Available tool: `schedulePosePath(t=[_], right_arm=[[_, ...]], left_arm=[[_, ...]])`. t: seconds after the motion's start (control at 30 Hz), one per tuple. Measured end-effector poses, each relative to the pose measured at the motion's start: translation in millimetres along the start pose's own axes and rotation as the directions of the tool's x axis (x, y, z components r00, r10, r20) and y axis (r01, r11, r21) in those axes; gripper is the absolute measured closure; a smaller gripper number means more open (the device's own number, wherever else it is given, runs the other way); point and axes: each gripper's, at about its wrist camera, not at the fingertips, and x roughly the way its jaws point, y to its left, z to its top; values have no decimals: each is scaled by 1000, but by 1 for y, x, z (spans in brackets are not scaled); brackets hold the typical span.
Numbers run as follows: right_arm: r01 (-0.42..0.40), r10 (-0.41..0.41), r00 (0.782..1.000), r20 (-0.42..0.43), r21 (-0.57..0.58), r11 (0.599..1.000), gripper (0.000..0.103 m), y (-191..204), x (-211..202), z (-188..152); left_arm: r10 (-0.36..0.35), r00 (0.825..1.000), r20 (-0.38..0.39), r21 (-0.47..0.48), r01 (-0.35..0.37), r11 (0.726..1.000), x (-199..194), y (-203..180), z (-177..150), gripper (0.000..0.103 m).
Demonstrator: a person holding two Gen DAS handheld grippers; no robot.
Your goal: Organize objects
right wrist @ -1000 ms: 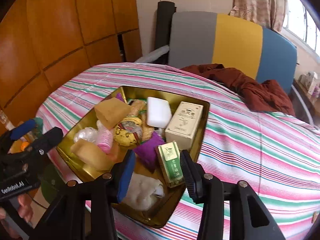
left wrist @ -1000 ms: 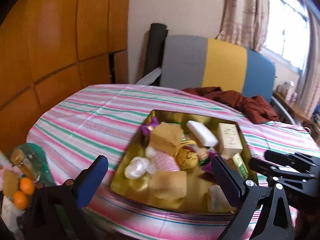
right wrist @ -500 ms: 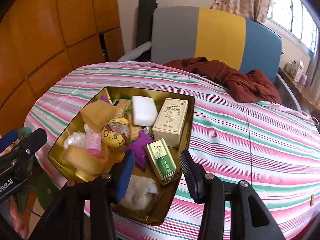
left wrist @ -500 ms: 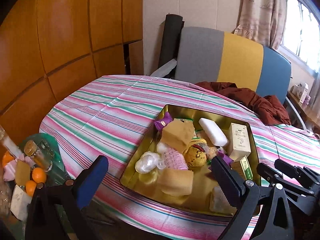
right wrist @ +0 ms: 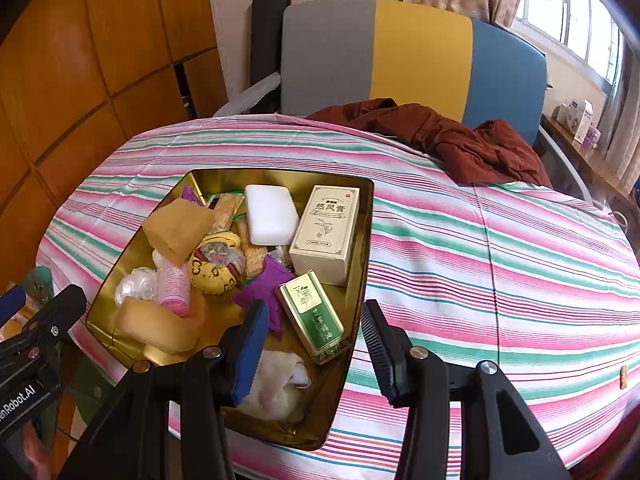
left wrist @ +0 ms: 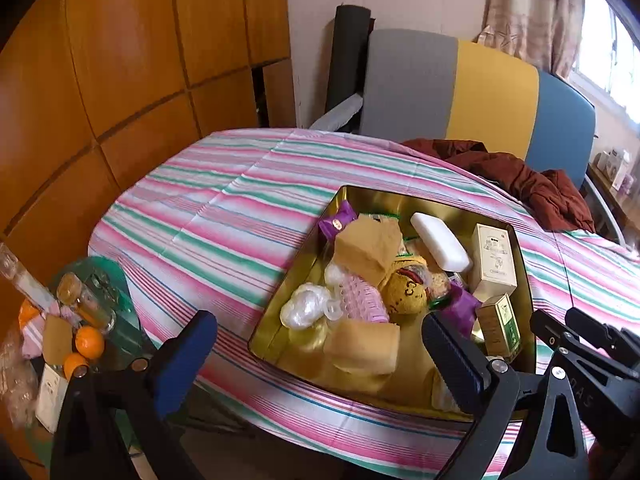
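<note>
A gold metal tray point(left wrist: 362, 197) point(right wrist: 280, 173) sits on the striped tablecloth, filled with small items. Among them are a white soap bar point(right wrist: 270, 214), a cream box point(right wrist: 324, 232), a green tin point(right wrist: 314, 316), a purple packet point(right wrist: 264, 290), a yellow pouch point(right wrist: 212, 266), a pink hair roller point(right wrist: 174, 286) and tan sponges point(left wrist: 366, 246). My left gripper point(left wrist: 320, 346) hovers wide open over the tray's near edge. My right gripper point(right wrist: 314, 340) is open above the tray's near right corner. The green tin lies below its gap, untouched.
A maroon garment point(right wrist: 448, 136) lies at the table's far side, before a grey, yellow and blue chair point(right wrist: 416, 48). A low glass side table point(left wrist: 100, 320) with oranges and a jar stands at the left. Wood panelling point(left wrist: 120, 60) lines the left wall.
Both cameras turned a little: in the left view the tray slid to the right and more of the wall shows. Both grippers kept the same opening and nothing was picked up.
</note>
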Motion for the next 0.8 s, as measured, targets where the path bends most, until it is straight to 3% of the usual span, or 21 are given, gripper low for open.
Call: schedulePosePath(t=[0.8], right_arm=[[4, -4, 1000, 4, 14, 1000, 55, -2, 1, 1]], left_arm=[[-21, 1000, 12, 25, 20, 999, -7, -10, 3, 0]])
